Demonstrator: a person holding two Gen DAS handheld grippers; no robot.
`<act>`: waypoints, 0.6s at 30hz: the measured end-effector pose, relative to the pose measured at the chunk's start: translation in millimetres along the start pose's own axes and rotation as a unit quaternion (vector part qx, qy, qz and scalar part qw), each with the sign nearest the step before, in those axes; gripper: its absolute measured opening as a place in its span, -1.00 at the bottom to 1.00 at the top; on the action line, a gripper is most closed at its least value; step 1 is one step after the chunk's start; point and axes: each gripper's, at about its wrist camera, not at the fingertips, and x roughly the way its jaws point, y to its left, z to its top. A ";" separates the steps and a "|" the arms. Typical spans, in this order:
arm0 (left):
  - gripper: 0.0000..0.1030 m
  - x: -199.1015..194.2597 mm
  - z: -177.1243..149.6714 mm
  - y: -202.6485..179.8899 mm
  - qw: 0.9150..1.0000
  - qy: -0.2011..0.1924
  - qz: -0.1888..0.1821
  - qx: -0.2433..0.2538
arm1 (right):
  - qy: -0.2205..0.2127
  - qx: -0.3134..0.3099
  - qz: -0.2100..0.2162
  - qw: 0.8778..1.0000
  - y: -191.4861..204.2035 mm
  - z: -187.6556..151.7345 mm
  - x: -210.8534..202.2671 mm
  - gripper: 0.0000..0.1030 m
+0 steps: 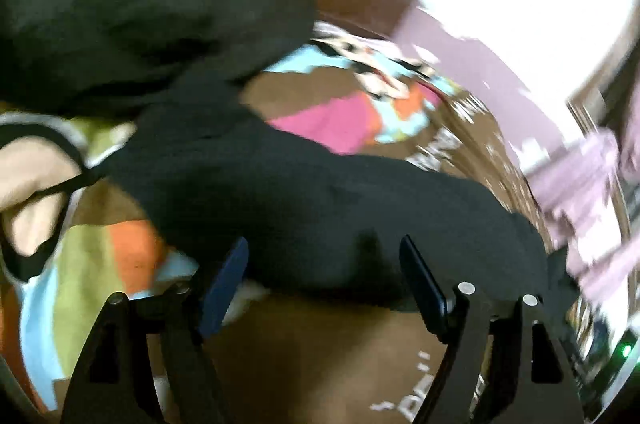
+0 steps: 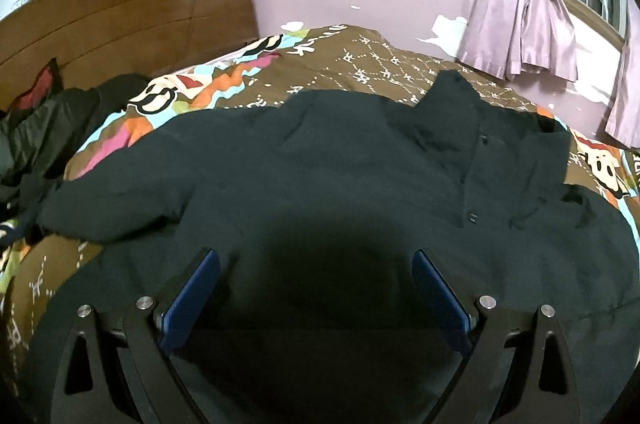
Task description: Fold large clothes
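A large dark jacket [image 2: 340, 163] lies spread on the bed, its collar and buttoned front toward the right, one sleeve reaching left. My right gripper [image 2: 316, 264] hovers over its middle, open, nothing between the blue pads. The left wrist view is blurred: a long dark part of a garment [image 1: 320, 203] runs across just beyond my left gripper [image 1: 324, 256]. That gripper is open, and its pads press on nothing. A person's hand [image 1: 28, 183] with a black strap shows at the left edge.
The brown patterned bedspread [image 2: 360, 63] with colourful cartoon patches covers the bed. A wooden headboard [image 2: 128, 11] stands at the back left, with a heap of other dark clothes [image 2: 48, 127] beside it. A tied lilac curtain [image 2: 528, 3] hangs at the right.
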 end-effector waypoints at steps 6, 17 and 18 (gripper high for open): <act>0.42 9.5 16.7 56.4 0.995 0.026 0.038 -0.090 | 0.005 -0.004 -0.001 1.000 14.6 1.8 17.6 0.88; 0.40 20.5 18.5 83.5 0.996 0.020 0.053 -0.068 | 0.029 0.001 -0.008 1.000 19.6 -17.8 44.6 1.00; 0.34 18.1 16.4 83.5 0.997 0.014 0.055 -0.057 | 0.027 0.000 -0.010 1.000 20.7 -18.7 44.1 0.99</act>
